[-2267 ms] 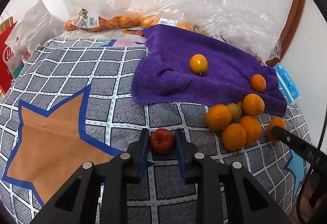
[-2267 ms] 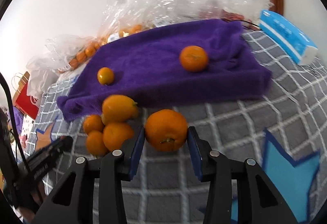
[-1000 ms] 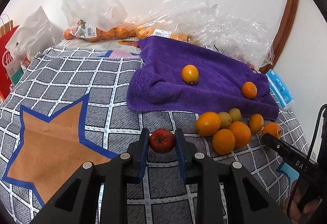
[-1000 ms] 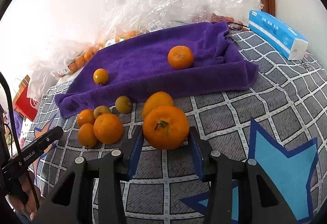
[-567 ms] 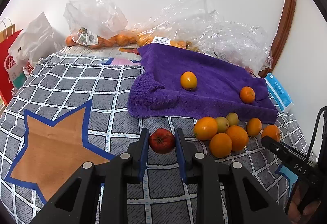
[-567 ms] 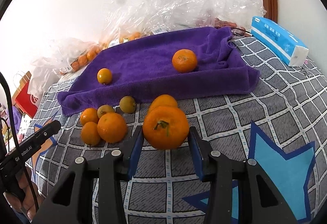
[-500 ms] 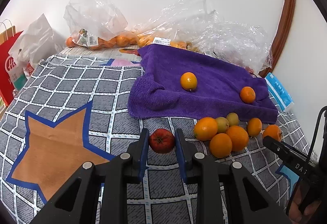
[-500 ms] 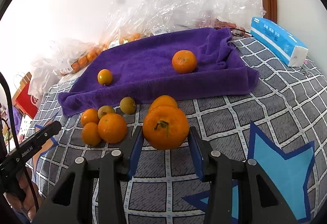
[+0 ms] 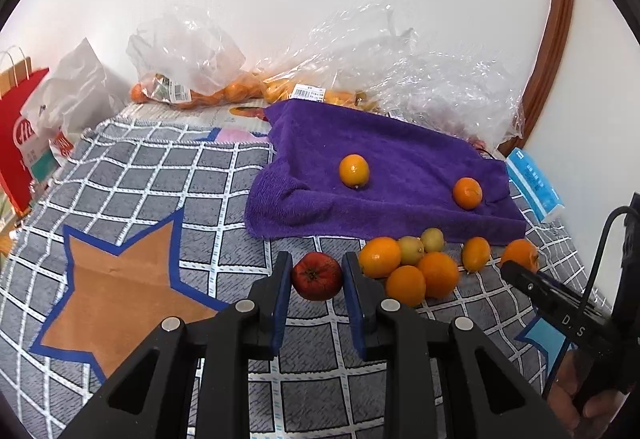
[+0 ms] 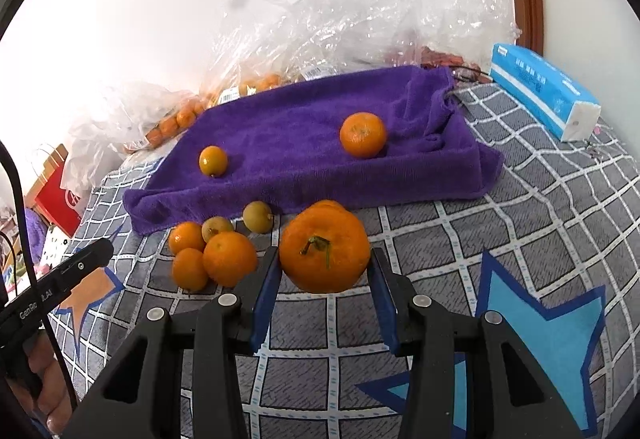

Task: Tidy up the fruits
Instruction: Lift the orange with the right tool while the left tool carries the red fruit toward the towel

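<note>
My left gripper (image 9: 316, 277) is shut on a small red fruit (image 9: 317, 276), held above the grey checked cloth. My right gripper (image 10: 325, 271) is shut on a large orange (image 10: 325, 251) with a green stem. A purple towel (image 9: 400, 167) lies at the back; it also shows in the right wrist view (image 10: 304, 135). On it sit a small yellow-orange fruit (image 9: 354, 171) and a tangerine (image 9: 467, 193). A cluster of loose oranges (image 9: 416, 271) and two greenish fruits (image 10: 258, 217) lies in front of the towel.
Clear plastic bags of oranges (image 9: 192, 87) line the white wall behind the towel. A blue tissue pack (image 10: 544, 91) lies at the right edge. A red paper bag (image 9: 20, 127) stands at the far left. The cloth carries an orange star (image 9: 116, 279).
Both grippers have pulled back and risen slightly with their fruit; the towel and the loose fruit sit farther off. The orange has been lifted clear of the cluster.
</note>
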Demonstrator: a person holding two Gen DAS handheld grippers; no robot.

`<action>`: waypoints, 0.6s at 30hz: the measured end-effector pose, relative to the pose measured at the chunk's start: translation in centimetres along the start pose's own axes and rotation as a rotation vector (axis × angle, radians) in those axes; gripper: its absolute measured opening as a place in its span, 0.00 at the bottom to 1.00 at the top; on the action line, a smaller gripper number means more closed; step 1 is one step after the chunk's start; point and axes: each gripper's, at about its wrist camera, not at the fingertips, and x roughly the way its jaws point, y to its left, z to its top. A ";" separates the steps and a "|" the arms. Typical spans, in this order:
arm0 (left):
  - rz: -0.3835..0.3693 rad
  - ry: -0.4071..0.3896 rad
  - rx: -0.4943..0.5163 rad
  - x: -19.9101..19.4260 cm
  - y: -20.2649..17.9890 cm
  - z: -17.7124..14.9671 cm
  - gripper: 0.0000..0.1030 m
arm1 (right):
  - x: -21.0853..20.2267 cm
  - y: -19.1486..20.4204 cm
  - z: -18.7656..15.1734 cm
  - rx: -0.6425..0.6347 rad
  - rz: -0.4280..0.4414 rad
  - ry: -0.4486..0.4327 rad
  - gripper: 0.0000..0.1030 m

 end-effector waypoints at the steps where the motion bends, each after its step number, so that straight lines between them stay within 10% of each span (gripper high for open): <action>1: -0.006 0.001 -0.004 -0.2 -0.1 0.1 0.24 | -0.2 0.1 0.1 -0.006 0.001 -0.004 0.42; 18: -0.002 -0.043 0.026 -1.6 -1.6 3.5 0.24 | -1.7 1.5 3.4 -0.069 0.027 -0.077 0.42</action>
